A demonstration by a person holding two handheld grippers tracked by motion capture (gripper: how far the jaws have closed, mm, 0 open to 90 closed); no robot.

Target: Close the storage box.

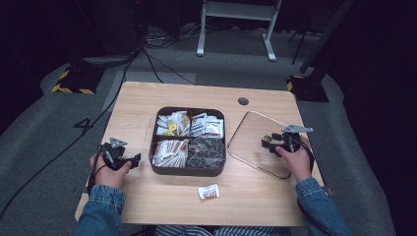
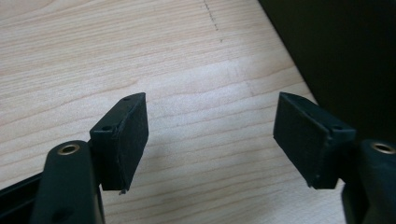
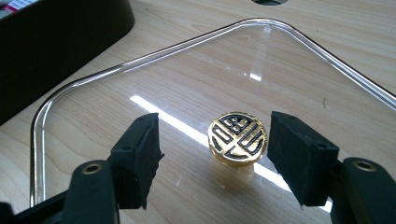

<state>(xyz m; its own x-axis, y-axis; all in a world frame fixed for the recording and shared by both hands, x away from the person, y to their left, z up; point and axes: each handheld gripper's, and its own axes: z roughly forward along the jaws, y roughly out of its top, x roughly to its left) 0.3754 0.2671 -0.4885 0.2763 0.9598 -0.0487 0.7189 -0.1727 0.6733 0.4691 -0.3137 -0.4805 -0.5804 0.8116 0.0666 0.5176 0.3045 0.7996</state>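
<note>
My right gripper [image 3: 212, 161] spread around the gold knob [image 3: 237, 136] of the clear lid [image 3: 93, 79]

Lid lies flat on the tabletop [image 1: 147, 196], right of the divided tray [image 1: 188, 170]; my left gripper [image 2: 210, 140] hangs spread beside the tray.

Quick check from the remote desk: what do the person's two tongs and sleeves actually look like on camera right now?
Both tongs are black. The left tongs carry a grey three-cornered plate on top, as do the right tongs. Close up, each has two flat black padded jaws on arms with brass-coloured rivets. A black cable trails from the left one across the floor. Both sleeves are blue denim with buttoned cuffs.
</note>
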